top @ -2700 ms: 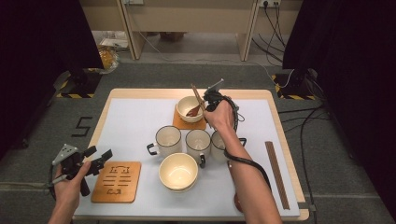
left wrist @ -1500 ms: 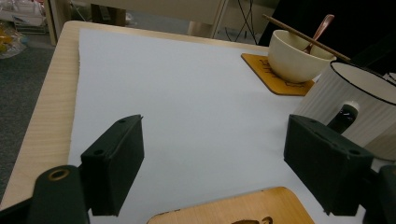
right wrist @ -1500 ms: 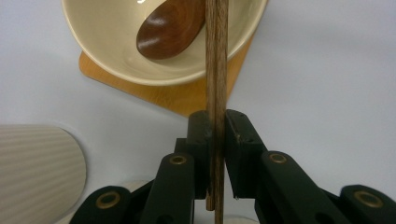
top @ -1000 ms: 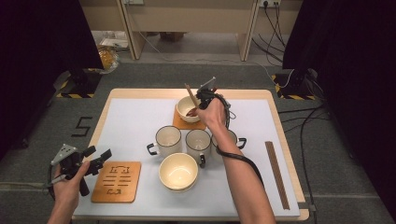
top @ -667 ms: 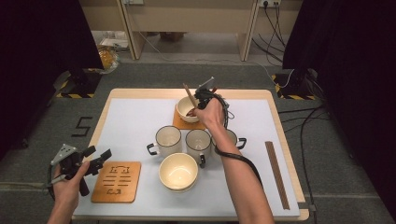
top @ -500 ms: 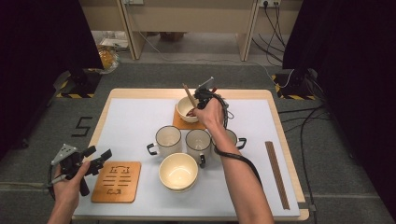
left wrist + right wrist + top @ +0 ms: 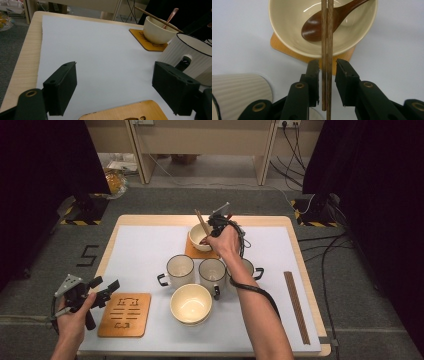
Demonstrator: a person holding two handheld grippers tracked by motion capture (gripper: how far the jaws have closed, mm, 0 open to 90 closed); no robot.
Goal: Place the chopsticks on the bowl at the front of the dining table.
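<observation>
Overhead, the right gripper (image 7: 214, 222) hovered at the far bowl (image 7: 201, 239) on its coaster (image 7: 192, 251), around twelve o'clock on the bench (image 7: 150, 245), with a pair of chopsticks (image 7: 201, 222) leaning over the rim. The left gripper (image 7: 102, 290) idled at eight o'clock beside a second coaster (image 7: 124, 315).

From the left gripper view, its fingers (image 7: 60, 86) stood wide apart, holding nothing.

From the right gripper view, the fingers (image 7: 342, 75) had just been opening; the chopsticks (image 7: 327, 50) lay between them, the right pad standing off, the left about touching, tips in the bowl (image 7: 287, 32) over a wooden spoon (image 7: 317, 27). Judging by this, the chopsticks were being released into the bowl; next, the gripper should back straight away without dragging them.
</observation>
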